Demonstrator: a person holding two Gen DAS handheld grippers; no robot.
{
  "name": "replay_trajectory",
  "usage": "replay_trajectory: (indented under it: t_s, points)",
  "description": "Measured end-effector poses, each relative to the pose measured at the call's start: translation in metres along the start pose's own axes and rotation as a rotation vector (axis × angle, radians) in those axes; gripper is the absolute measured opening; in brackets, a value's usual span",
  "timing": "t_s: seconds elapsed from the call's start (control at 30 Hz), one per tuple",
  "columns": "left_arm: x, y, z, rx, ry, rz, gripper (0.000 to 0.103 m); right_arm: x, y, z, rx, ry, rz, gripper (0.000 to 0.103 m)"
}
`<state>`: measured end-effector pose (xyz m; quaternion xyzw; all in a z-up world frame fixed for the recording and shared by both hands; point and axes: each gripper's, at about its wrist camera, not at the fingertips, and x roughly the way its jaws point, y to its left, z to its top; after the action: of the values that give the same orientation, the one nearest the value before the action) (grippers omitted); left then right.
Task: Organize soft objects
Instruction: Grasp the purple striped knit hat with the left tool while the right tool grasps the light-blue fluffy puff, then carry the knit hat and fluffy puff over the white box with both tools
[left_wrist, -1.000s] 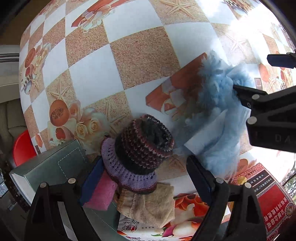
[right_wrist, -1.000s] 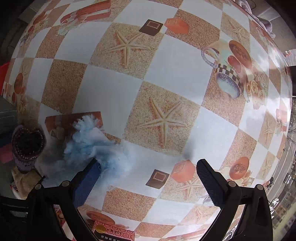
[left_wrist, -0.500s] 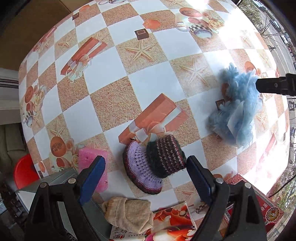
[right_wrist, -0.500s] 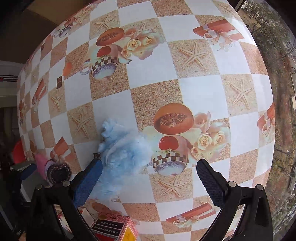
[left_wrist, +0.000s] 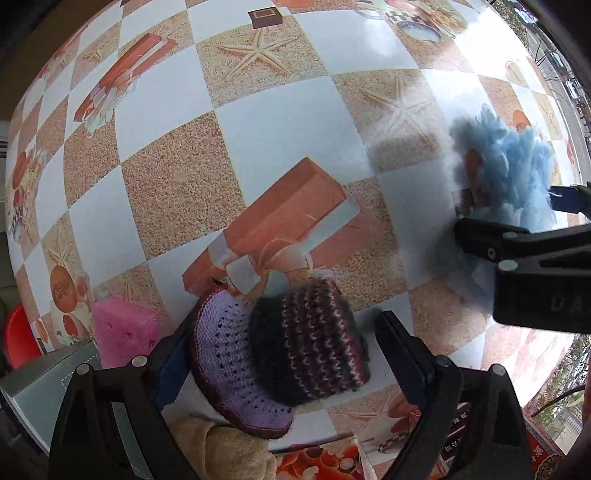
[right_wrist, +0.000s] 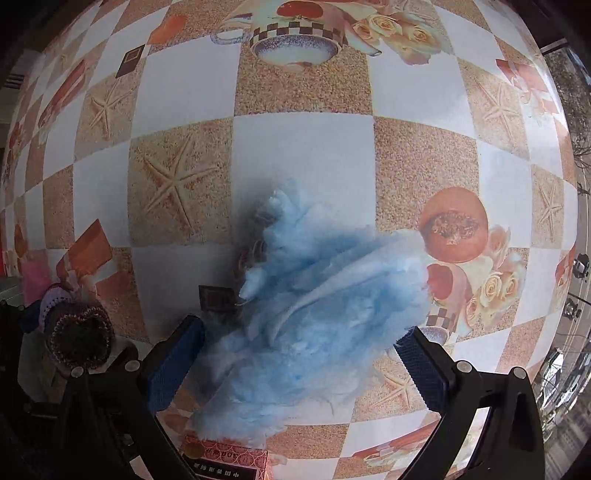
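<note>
Right hand-held gripper (left_wrist: 554, 206) body in the left wrist view carries embossed characters, roughly "DA", cut off at the frame edge. Red box (right_wrist: 225, 459) at the bottom of the right wrist view shows upside-down "300" plus a line of Chinese characters too small to read; the same box (left_wrist: 465, 439) in the left wrist view has white Chinese characters on a dark strip, also illegible. Round orange motif (left_wrist: 61, 286) printed on the bench cloth has tiny lettering, unreadable.
</note>
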<state>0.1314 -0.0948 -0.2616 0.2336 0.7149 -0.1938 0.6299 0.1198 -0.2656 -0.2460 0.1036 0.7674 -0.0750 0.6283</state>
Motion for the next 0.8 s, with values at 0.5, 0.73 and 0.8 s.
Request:
replay_trajectory:
  t_s: [0.5, 0.73, 0.8]
  points:
    - [-0.005, 0.0, 0.043, -0.046, 0.042, -0.015, 0.097, 0.006, 0.005, 0.023, 0.025, 0.013, 0.009, 0.093]
    - [-0.034, -0.009, 0.034, 0.04, -0.038, -0.016, 0.058, -0.013, -0.005, 0.007, 0.025, -0.03, 0.12, 0.032]
    - [-0.05, -0.006, 0.027, 0.03, -0.079, -0.052, 0.058, -0.022, -0.017, 0.001, 0.071, -0.057, 0.175, 0.032]
